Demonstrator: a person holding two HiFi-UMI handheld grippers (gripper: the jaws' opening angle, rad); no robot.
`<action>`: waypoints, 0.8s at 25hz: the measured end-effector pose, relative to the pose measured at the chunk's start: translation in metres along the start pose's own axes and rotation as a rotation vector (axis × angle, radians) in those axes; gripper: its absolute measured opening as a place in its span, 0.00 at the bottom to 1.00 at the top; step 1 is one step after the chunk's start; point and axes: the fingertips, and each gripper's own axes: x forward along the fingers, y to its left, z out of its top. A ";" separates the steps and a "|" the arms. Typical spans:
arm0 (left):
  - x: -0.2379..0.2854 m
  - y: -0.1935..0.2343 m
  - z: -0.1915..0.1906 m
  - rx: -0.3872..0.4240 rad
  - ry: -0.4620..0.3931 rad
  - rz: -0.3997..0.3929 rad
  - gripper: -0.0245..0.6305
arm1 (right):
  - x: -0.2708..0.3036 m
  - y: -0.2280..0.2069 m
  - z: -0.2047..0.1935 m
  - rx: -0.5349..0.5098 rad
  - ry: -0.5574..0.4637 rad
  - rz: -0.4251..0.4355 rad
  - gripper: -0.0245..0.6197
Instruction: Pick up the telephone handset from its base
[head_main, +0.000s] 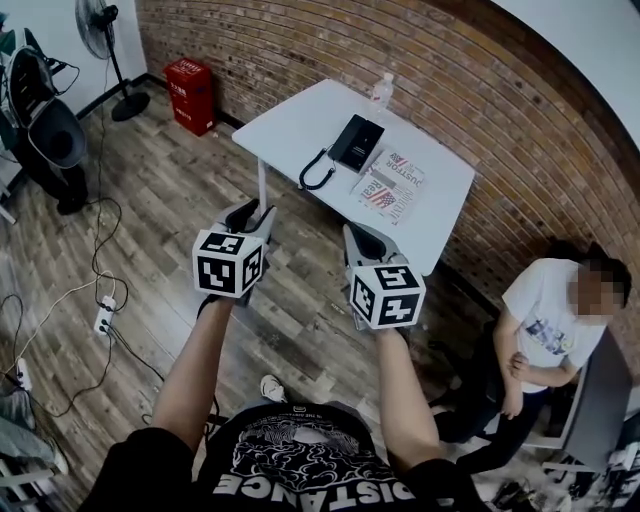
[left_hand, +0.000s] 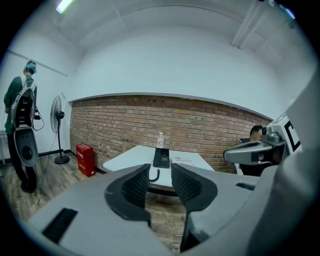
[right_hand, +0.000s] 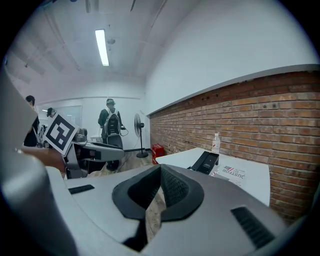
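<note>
The person is holding both claws out in front, well short of the table (head_main: 290, 125). I think the claws are out there because the person is not near enough to the table yet.

The left claw (left_hand: 160, 174) is standing open, with nothing between its jaws. The phone is showing through the gap. I think it is open so it is ready for the handset (head_main: 347, 138). The right claw (right_hand: 159, 172) is shut tight and is holding nothing. It is probably just coming along. Both are pointing at the table and a little down.

The handset is lying on its base (head_main: 366, 150), near the middle of the table. So nobody is lifting it yet. Its curly cord (head_main: 318, 172) is lying on the table, reaching toward the near edge. It could tug at the handset when the handset comes up.

Some papers (head_main: 392, 185) are lying on the table just beside the base. A bottle (head_main: 381, 90) is standing at the far edge of the table, close to the brick wall (head_main: 300, 45). Someone is sitting (head_main: 548, 320) past the right end of the table, out of the way.
</note>
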 end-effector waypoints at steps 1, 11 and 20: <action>0.003 0.004 0.000 -0.001 -0.001 -0.002 0.22 | 0.004 0.000 0.000 0.002 0.002 -0.006 0.04; 0.034 0.012 0.002 0.006 0.015 -0.073 0.29 | 0.026 -0.013 0.004 0.023 -0.004 -0.066 0.04; 0.088 0.005 0.010 0.051 0.040 -0.133 0.30 | 0.054 -0.051 0.007 0.059 -0.033 -0.104 0.04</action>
